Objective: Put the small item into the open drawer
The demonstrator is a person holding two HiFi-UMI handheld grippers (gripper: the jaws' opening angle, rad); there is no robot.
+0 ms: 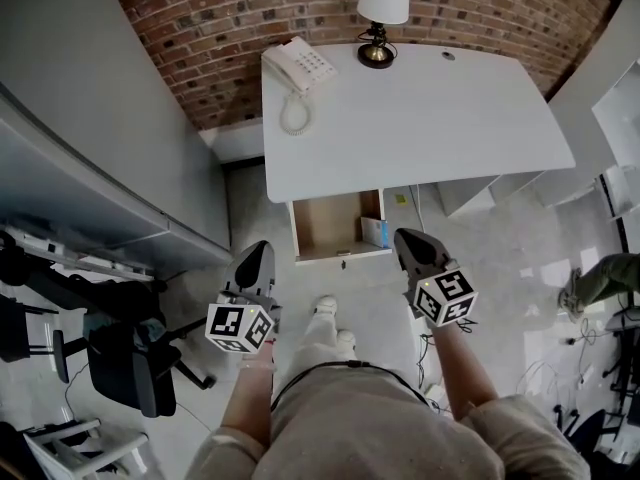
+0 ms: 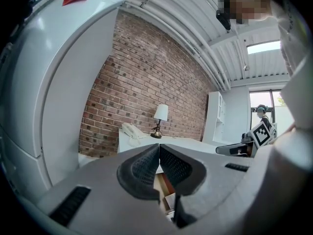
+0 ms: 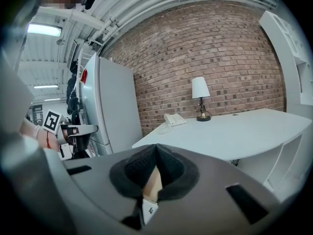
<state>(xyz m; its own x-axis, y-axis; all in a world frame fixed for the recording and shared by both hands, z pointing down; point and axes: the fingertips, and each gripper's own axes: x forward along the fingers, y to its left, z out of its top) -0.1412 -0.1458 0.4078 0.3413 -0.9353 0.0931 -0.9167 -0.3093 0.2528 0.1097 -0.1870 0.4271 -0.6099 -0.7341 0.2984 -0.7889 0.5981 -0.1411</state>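
Grey left tool (image 1: 258, 258): you hold it left of the drawer front. Its jaws are pressed together with nothing between them.
Right tool (image 1: 408, 243): it sits by the drawer's right front corner in the head view. Its jaws also meet at the tips and it carries nothing.
Open drawer (image 1: 330, 226): it is pulled out from under the desk towards you, between your two tools, and its wooden floor is mostly bare.
Small item (image 1: 375, 232): it is blue and white and lies inside the drawer against the right wall.
Desk (image 1: 420, 118): it has a white top, with the drawer below its near edge.
Phone (image 1: 305, 65): it is white and stands on the far left corner of the desk.
Lamp (image 1: 383, 3): it stands at the far edge, right of the phone.
Brick wall (image 1: 220, 38): it is red and runs behind the desk.
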